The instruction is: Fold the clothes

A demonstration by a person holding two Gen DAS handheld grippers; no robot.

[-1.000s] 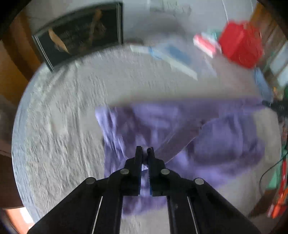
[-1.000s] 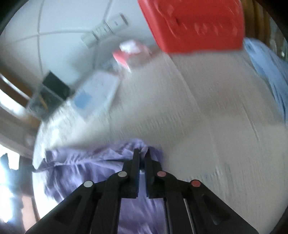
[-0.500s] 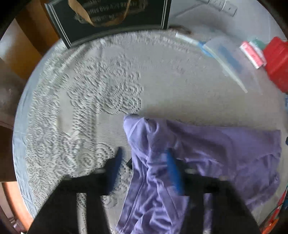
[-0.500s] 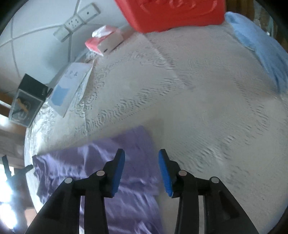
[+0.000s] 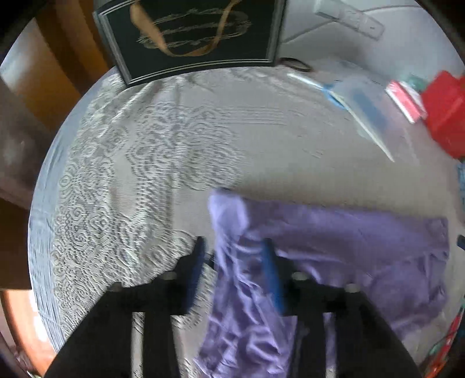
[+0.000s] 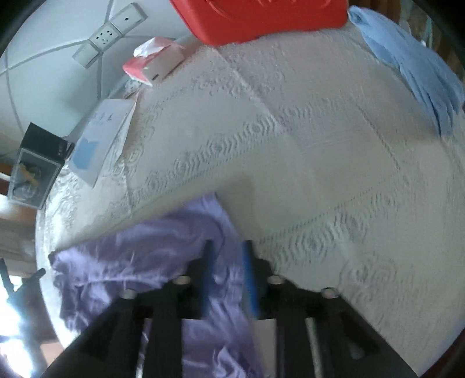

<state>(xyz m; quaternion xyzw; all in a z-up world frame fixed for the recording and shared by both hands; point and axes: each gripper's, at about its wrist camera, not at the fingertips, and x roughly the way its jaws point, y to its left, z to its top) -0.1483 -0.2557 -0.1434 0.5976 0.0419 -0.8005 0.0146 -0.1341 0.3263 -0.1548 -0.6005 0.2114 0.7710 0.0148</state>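
Observation:
A purple garment [image 5: 334,247] lies crumpled on the white lace tablecloth [image 5: 145,174]; it also shows in the right wrist view [image 6: 139,256]. My left gripper [image 5: 232,247] is open, its blue-padded fingers straddling the garment's left edge just above it. My right gripper [image 6: 226,247] is open over the garment's right corner, holding nothing. A light blue garment [image 6: 412,64] lies at the table's far right.
A black gift bag [image 5: 191,35] stands at the back left. A white and blue booklet [image 5: 357,107], a tissue pack [image 6: 154,62] and a red box [image 6: 261,17] sit along the back edge. The table's left edge drops off near a wooden chair.
Both grippers were shut on the purple garment a second ago, then opened and let it drop on the cloth. The right gripper's jaws have narrowed a little since half a second ago.

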